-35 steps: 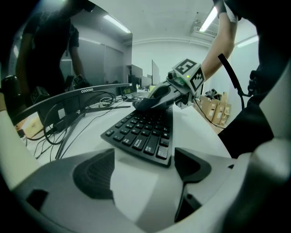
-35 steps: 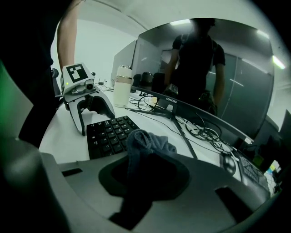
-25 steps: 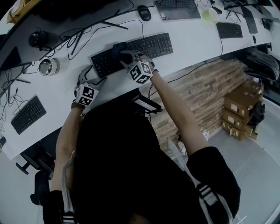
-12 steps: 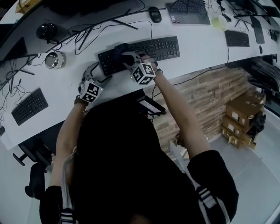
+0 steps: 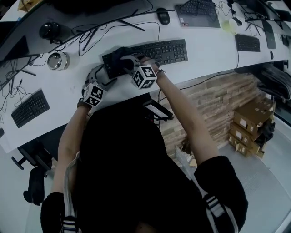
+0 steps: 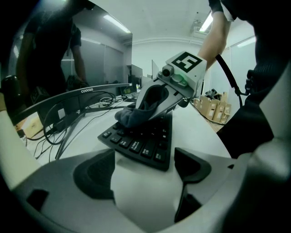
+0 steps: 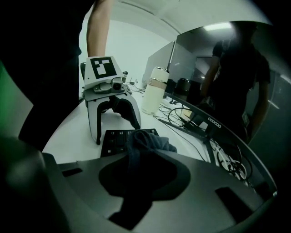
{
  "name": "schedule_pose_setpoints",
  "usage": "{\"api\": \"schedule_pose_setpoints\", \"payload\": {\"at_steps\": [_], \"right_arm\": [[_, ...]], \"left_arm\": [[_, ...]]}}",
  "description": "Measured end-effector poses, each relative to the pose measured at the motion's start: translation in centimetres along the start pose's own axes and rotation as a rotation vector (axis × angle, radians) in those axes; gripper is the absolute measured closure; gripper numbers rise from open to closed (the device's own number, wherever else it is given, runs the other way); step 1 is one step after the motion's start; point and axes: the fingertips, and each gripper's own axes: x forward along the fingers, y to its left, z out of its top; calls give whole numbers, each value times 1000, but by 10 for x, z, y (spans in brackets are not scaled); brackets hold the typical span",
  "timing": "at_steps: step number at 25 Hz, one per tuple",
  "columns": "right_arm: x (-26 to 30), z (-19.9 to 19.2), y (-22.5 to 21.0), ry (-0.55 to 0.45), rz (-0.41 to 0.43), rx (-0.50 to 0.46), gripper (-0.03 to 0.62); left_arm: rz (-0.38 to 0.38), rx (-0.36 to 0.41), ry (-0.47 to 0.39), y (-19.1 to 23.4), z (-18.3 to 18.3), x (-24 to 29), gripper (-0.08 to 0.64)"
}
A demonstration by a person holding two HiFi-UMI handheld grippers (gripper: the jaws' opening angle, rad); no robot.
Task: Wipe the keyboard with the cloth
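Note:
A black keyboard lies across the white desk. My right gripper is shut on a dark cloth and holds it down on the keys near the keyboard's left end. In the right gripper view the cloth hangs bunched from the right gripper over the keys. My left gripper rests on the desk at the keyboard's left end. In the left gripper view the left gripper is open, with the keyboard's end just ahead of its fingertips and the cloth beyond.
A steel flask stands left of the keyboard, with a tangle of cables behind. More keyboards and a mouse lie around. A curved monitor lines the desk's back. A person stands beyond.
My right gripper has slid the cloth leftward along the keys toward the keyboard's left end and rolled a little. The left gripper has stayed put.

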Motion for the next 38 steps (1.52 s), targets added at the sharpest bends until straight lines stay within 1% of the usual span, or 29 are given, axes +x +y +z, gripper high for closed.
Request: {"api": "schedule_pose_setpoints", "payload": {"at_steps": [6, 11, 17, 21, 25, 30, 34, 36, 37, 38], "right_arm": [[7, 8, 4, -14, 29, -34, 538], [8, 9, 6, -19, 28, -64, 538], [8, 10, 5, -27, 19, -59, 538], [10, 13, 6, -35, 24, -76, 538], [18, 24, 12, -50, 43, -108, 538], [21, 26, 15, -53, 60, -132, 538], [30, 35, 21, -53, 91, -171, 538], [31, 36, 22, -57, 103, -159, 538], [30, 37, 21, -62, 114, -127, 537], [28, 38, 19, -72, 132, -71, 537]], "left_arm": [[0, -1, 3, 0, 1, -1, 158], [3, -3, 2, 0, 0, -1, 158], [3, -3, -4, 1, 2, 0, 158], [3, -4, -2, 1, 2, 0, 156], [5, -3, 3, 1, 3, 0, 156], [1, -6, 7, 1, 1, 0, 155], [2, -4, -3, 2, 0, 2, 153], [0, -4, -3, 2, -1, 1, 153], [0, -5, -2, 2, -2, 1, 153], [0, -6, -1, 1, -3, 1, 153]]}}
